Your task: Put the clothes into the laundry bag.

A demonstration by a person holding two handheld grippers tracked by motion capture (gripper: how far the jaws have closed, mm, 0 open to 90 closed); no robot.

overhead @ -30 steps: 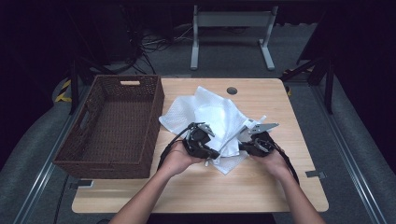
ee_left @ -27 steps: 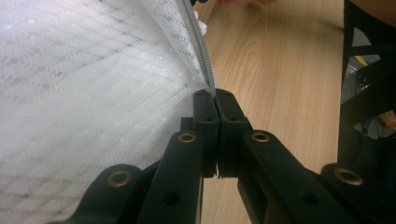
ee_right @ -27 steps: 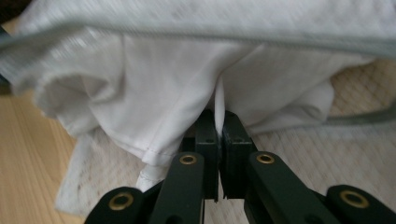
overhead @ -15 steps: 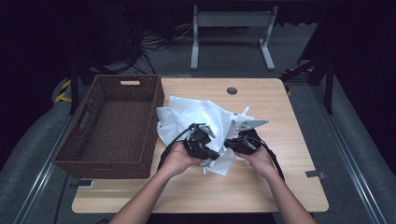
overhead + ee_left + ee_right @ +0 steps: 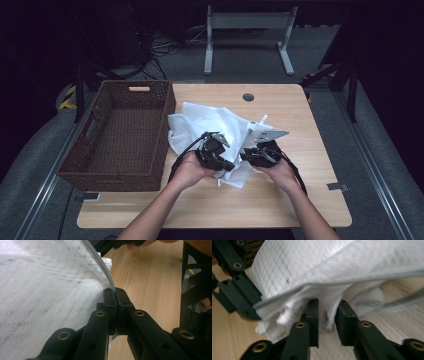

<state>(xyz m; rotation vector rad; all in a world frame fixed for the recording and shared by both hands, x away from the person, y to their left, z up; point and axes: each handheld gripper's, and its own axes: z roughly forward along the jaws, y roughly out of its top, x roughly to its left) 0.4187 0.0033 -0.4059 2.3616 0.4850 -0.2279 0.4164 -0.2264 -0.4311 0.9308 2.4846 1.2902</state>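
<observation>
A white mesh bag with a zipper edge lies crumpled on the wooden table. My left gripper is at the bag's near edge, jaws pressed together on the zipper seam. My right gripper faces it from the right, close by. Its jaws have just been opening: in the right gripper view they stand apart, with a loose fold of the white bag hanging between them, not pinched. The left gripper's black body shows at the left of that view.
A dark woven basket stands on the table's left side, touching the bag's left edge. A round cable hole sits near the far table edge. Bare wood lies to the right and front of the hands.
My right hand has moved left toward the left gripper, bunching the bag between them. The left hand has stayed in place on the bag.
</observation>
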